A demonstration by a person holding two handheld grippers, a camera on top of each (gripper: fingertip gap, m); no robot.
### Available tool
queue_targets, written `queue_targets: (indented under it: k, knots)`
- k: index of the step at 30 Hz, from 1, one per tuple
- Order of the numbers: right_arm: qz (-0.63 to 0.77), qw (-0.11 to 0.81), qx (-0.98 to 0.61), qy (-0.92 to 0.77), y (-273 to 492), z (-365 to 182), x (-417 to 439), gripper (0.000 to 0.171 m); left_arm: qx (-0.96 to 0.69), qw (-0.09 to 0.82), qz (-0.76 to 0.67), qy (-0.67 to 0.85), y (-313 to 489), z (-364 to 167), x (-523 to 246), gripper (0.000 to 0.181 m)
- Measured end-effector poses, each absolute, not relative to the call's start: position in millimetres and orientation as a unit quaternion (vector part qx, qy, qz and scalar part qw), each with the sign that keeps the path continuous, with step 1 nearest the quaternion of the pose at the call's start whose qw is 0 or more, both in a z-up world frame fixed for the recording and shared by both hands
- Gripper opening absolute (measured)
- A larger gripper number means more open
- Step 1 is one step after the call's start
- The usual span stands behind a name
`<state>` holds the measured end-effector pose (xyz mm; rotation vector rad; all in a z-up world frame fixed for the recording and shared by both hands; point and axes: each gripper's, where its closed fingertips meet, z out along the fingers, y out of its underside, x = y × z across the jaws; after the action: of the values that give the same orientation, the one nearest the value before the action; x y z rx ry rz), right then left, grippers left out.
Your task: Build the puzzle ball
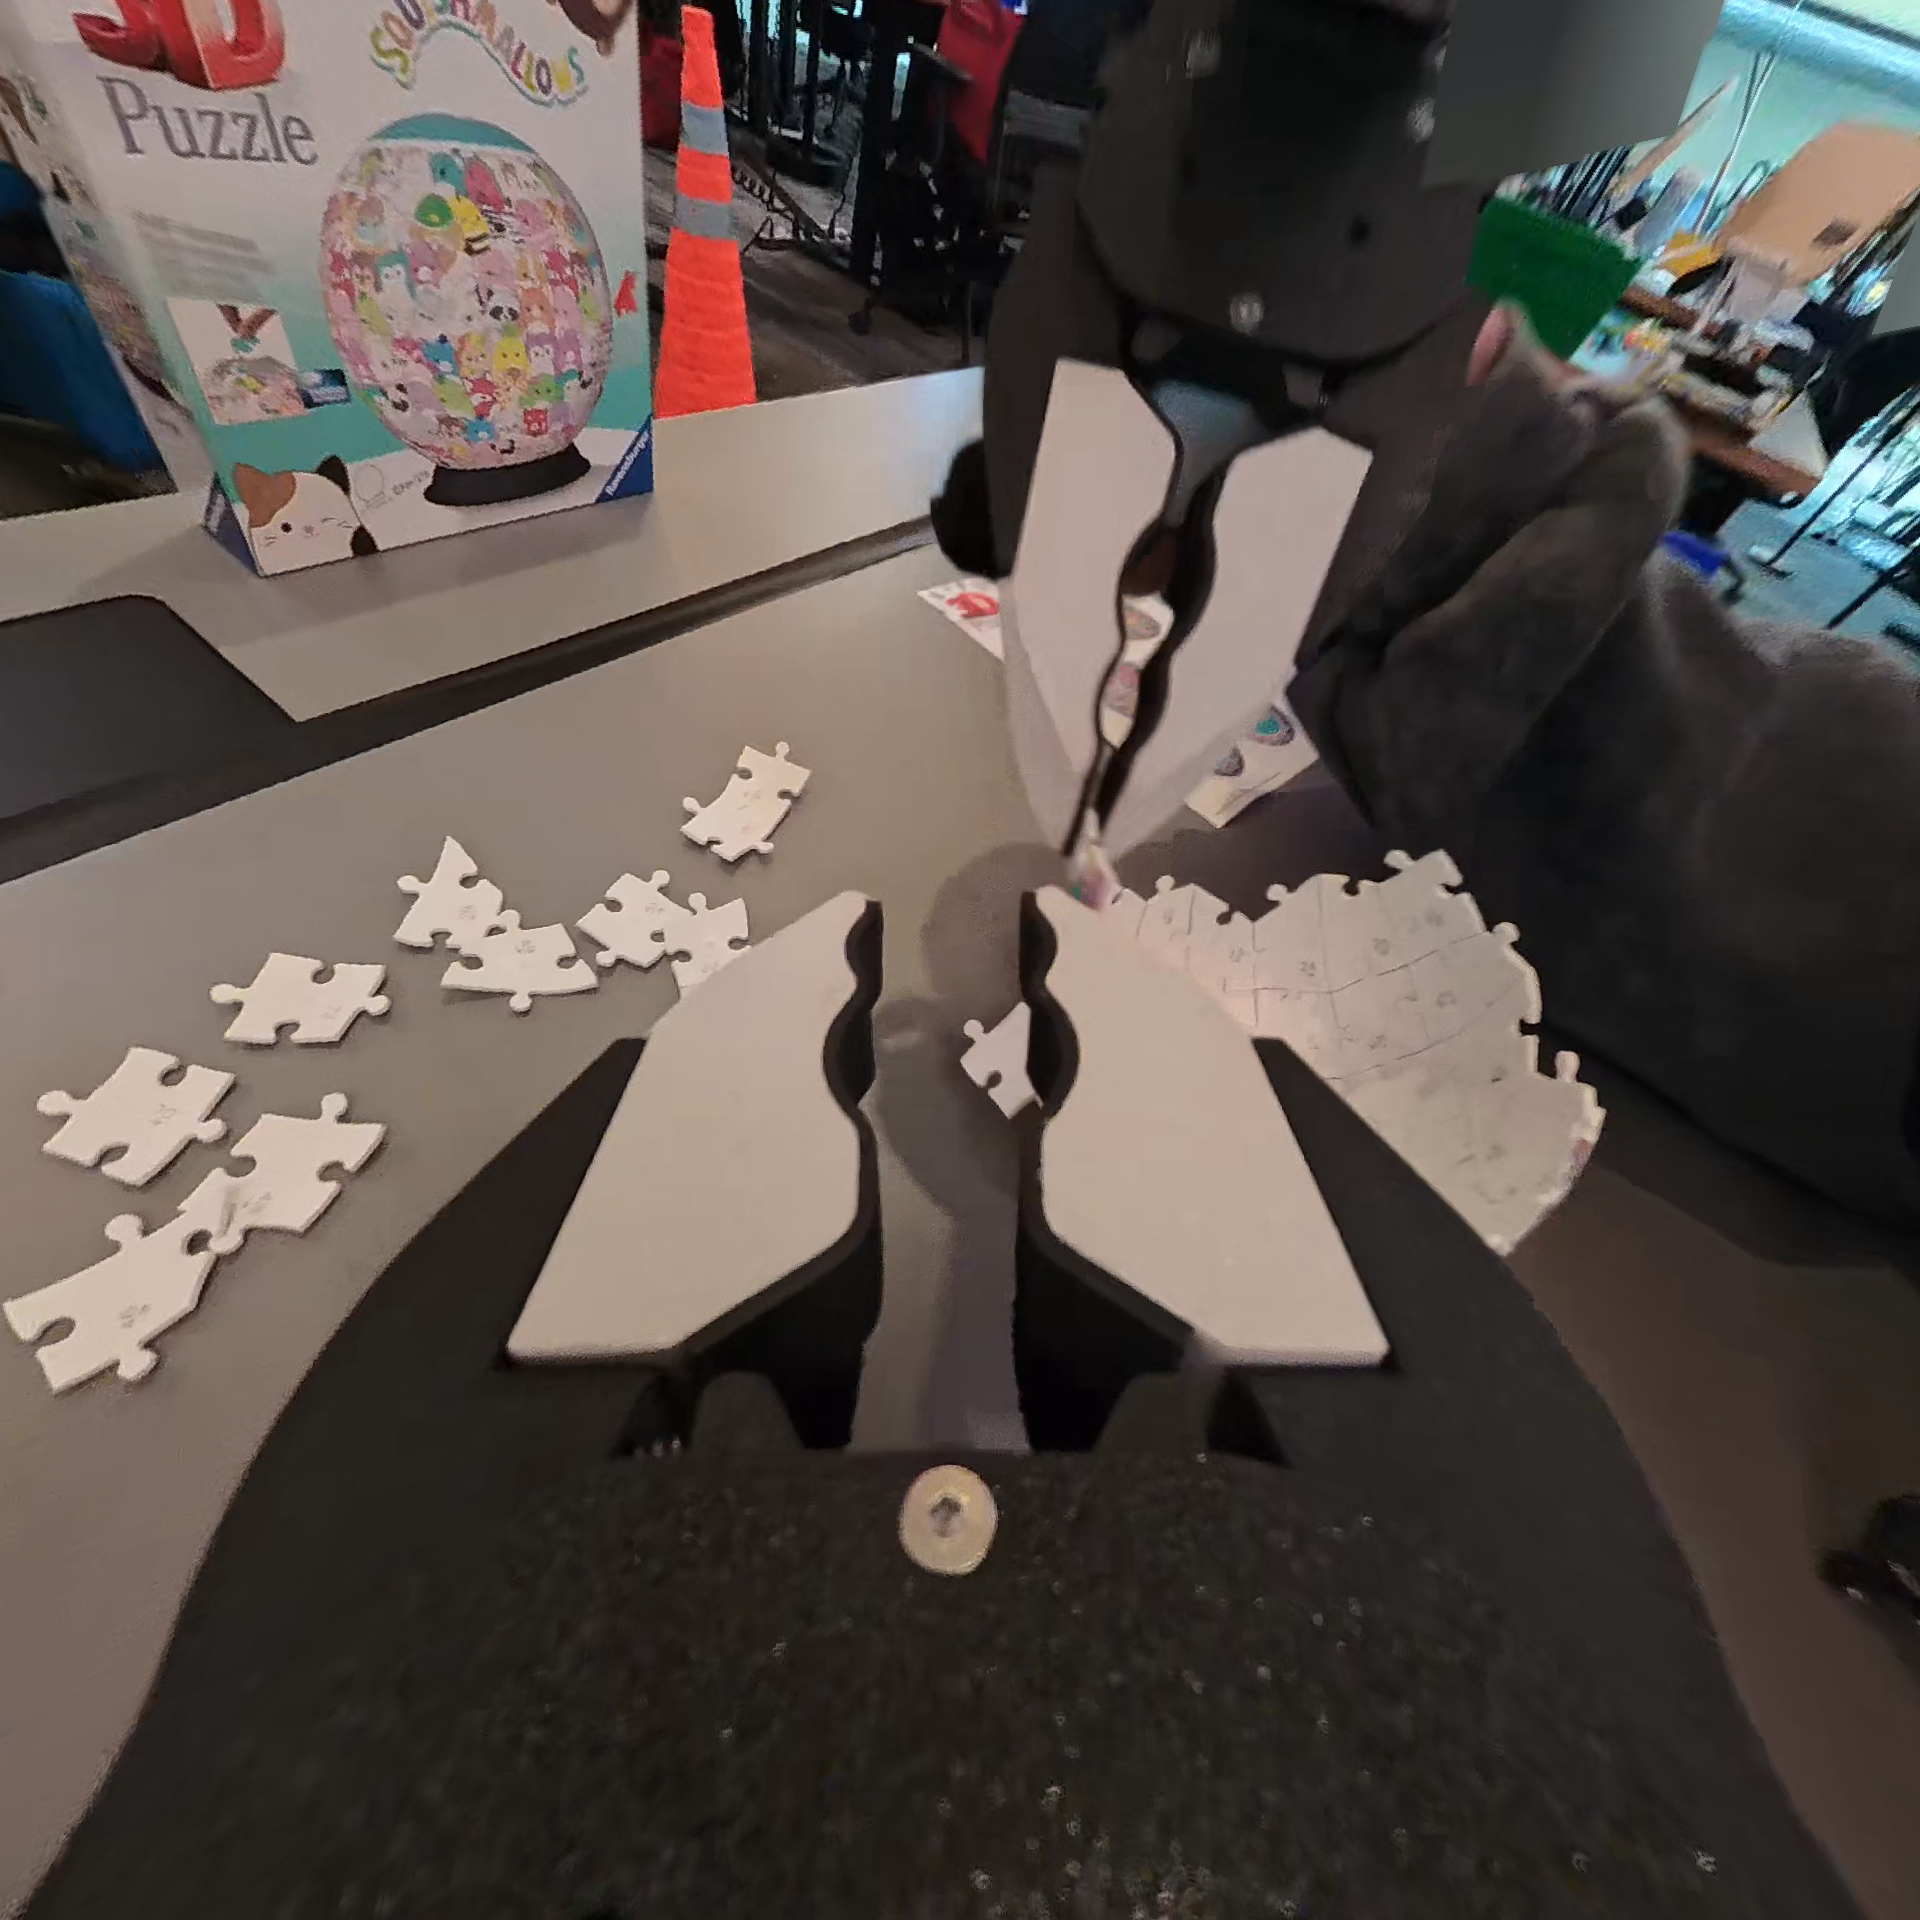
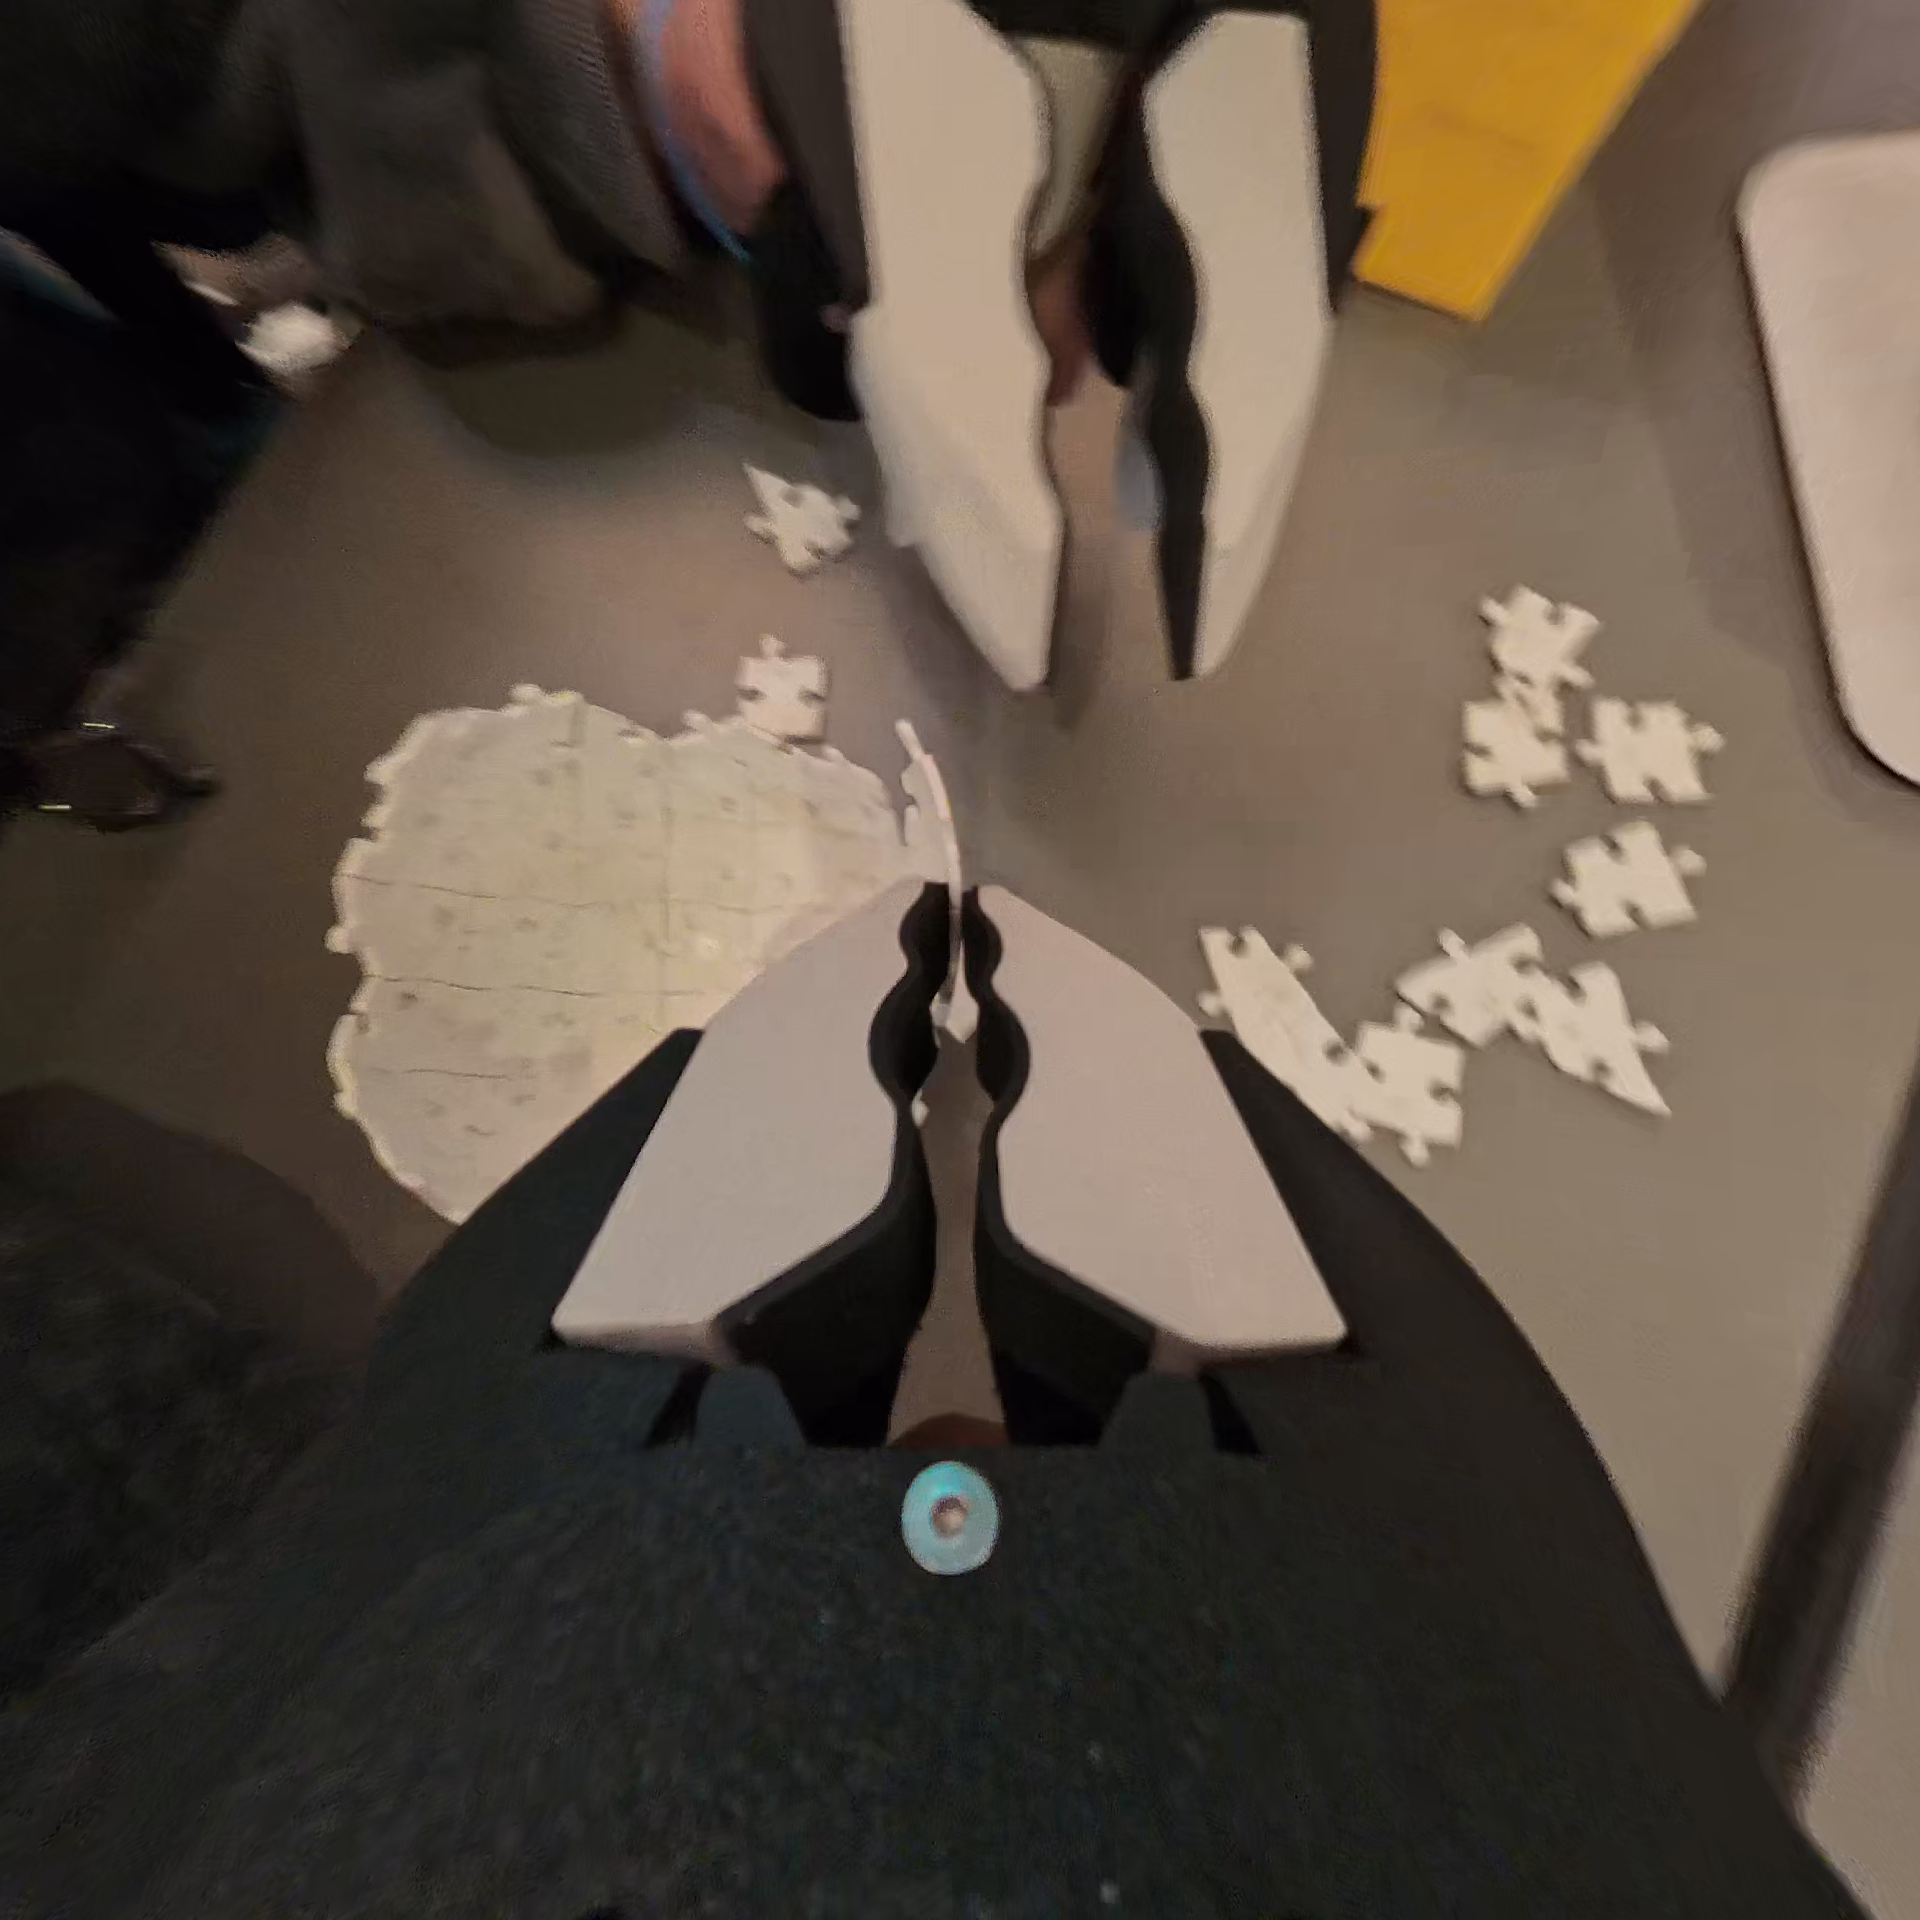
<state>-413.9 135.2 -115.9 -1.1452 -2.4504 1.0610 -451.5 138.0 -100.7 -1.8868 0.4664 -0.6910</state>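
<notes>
Left tool open, empty, just beside shell | right tool pinching shell's raised rim | loose pieces on surface left of left tool | shell likely light, thin, brittle at joints: grip edges.

Between the left claw tips the grey surface is bare. Loose puzzle pieces lie scattered to its left, the curved puzzle shell blocks its right, and the right claw hangs just ahead.
</notes>
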Motion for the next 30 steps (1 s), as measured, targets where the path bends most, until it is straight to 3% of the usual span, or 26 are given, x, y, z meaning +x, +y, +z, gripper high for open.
queue_targets:
  k: [8, 24, 30]
  knots:
    - [0.367, 0.06, -0.388, -0.843, 129.5, -142.2, -412.6, 0.002, -0.797, 0.466, -0.325, 0.207, 116.5, -98.0, -451.7, 0.026]
    - [0.303, 0.09, -0.38, -0.869, 126.2, -141.5, -415.8, 0.002, -0.817, 0.447, -0.246, 0.27, 117.6, -122.9, -415.3, 0.0]
    - [0.313, 0.089, -0.382, -0.865, 125.8, -140.3, -416.3, 0.002, -0.819, 0.435, -0.241, 0.285, 114.2, -128.9, -404.7, 0.0]
